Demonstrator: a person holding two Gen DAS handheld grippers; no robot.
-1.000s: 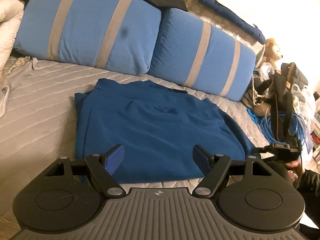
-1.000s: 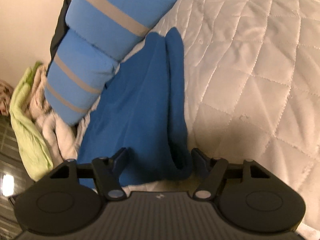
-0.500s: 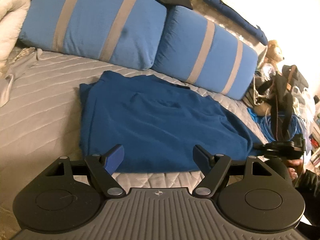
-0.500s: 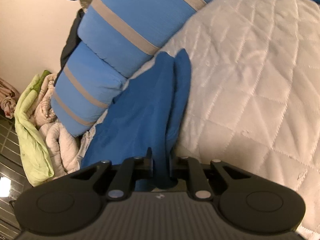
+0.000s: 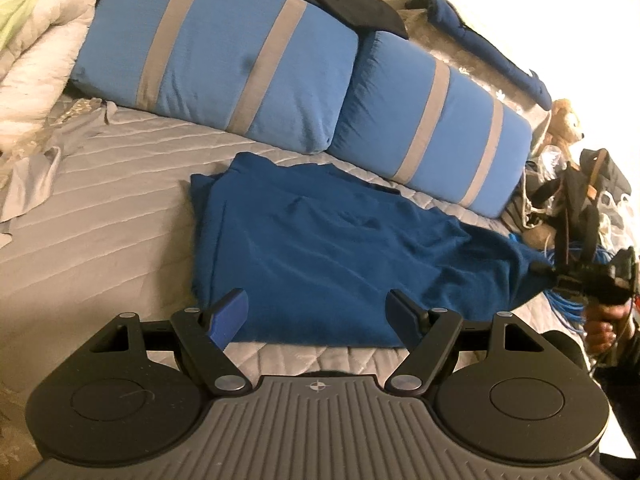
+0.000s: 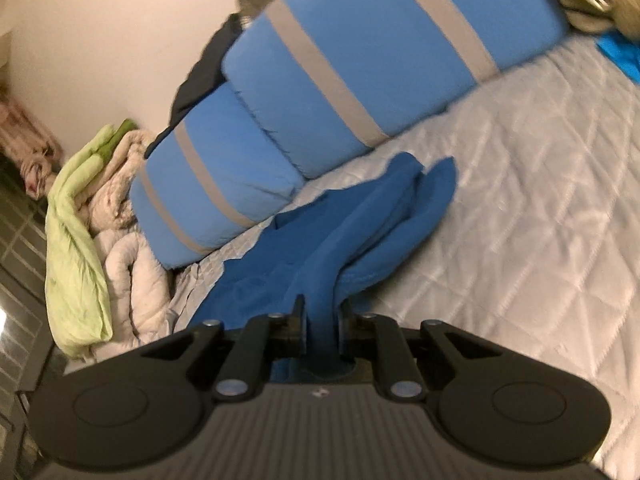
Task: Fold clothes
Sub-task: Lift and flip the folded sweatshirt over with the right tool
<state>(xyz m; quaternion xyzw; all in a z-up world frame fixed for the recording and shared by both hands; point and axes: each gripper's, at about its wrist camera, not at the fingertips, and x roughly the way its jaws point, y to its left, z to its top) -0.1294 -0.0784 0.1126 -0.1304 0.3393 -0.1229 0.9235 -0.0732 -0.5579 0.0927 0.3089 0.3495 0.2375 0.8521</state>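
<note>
A dark blue garment (image 5: 320, 248) lies partly folded on the grey quilted bed (image 5: 100, 232), in front of two blue striped pillows. My left gripper (image 5: 318, 314) hangs open just above the garment's near hem, nothing between its fingers. In the left wrist view my right gripper (image 5: 538, 268) is at the far right, holding the garment's right corner lifted off the bed. In the right wrist view the right gripper (image 6: 320, 322) is shut on a bunched edge of the blue garment (image 6: 360, 232), which rises in a ridge from the bed to the jaws.
Two blue pillows with grey stripes (image 5: 248, 68) line the back. White and green bedding (image 6: 76, 224) is piled at one end. A teddy bear (image 5: 564, 120), bags and blue cable (image 5: 568, 300) clutter the floor beyond the right bed edge. A grey cloth (image 5: 32, 176) lies at the left.
My right gripper closed on the garment's edge and lifted it, rolling as it rose. The left gripper drifted slightly across the bed, still open.
</note>
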